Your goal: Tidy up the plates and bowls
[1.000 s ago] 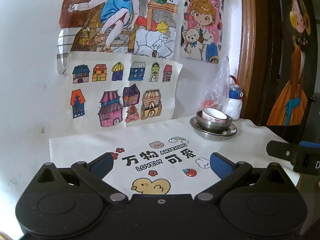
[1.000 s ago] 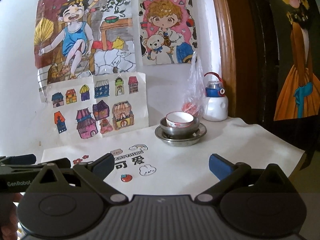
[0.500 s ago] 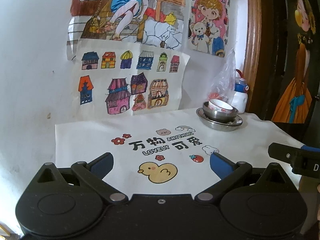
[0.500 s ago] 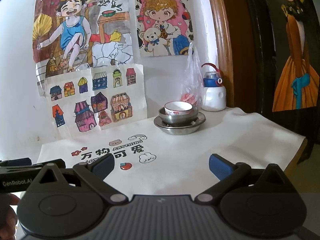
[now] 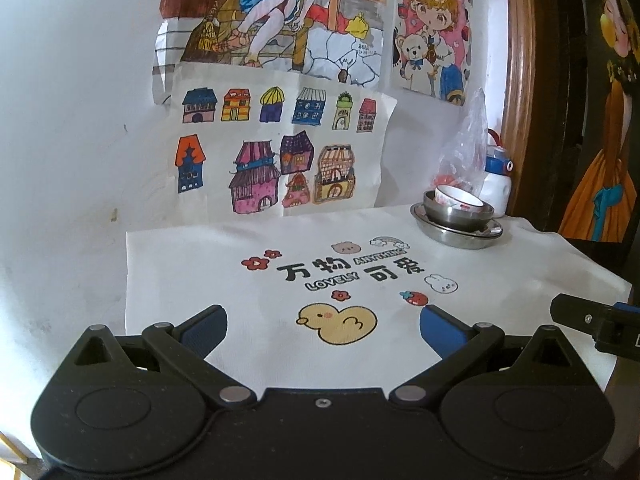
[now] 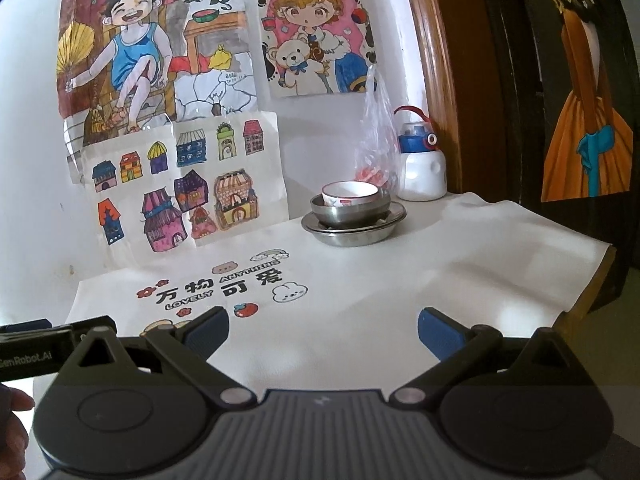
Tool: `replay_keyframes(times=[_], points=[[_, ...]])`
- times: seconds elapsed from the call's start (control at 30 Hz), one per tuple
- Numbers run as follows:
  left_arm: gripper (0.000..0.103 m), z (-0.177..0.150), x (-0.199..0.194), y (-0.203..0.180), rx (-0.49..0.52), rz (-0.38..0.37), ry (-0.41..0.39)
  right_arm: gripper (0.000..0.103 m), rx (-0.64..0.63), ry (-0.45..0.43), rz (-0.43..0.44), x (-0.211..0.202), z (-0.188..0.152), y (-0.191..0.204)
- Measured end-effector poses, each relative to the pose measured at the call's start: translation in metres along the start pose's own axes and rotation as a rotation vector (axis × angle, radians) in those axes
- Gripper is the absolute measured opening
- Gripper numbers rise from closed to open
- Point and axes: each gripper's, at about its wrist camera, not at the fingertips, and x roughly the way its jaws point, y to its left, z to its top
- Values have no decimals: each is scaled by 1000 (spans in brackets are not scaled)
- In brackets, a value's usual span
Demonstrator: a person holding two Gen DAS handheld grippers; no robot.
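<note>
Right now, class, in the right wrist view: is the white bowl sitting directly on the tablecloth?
No, the white bowl sits inside the steel bowl, which rests on stacked steel plates.

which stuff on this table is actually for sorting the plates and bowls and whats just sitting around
For the job:
- small white ceramic bowl with a red mark, on top of the stack
- round steel bowl holding it
- shallow steel plates under both

Just lying about:
- white water bottle with blue lid
- clear plastic bag
- printed white tablecloth
- coloured drawings on the wall
</note>
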Motion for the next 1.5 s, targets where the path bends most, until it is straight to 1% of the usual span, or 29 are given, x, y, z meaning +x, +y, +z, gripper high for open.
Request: replay_keyframes(times=[0.3,1.1,1.27,1.5], points=[[102,-7,2,-3,12,-8,19,103,-3,8,8,1,-1,0],[102,-6,6,-2,14,1,26,103,4,8,14,4,-1,4],[102,-5,7,-1,4,-39,37,103,4,7,15,5,0,5],[102,-6,8,-1,12,-39,38,103,6,12,15,7,-1,6]])
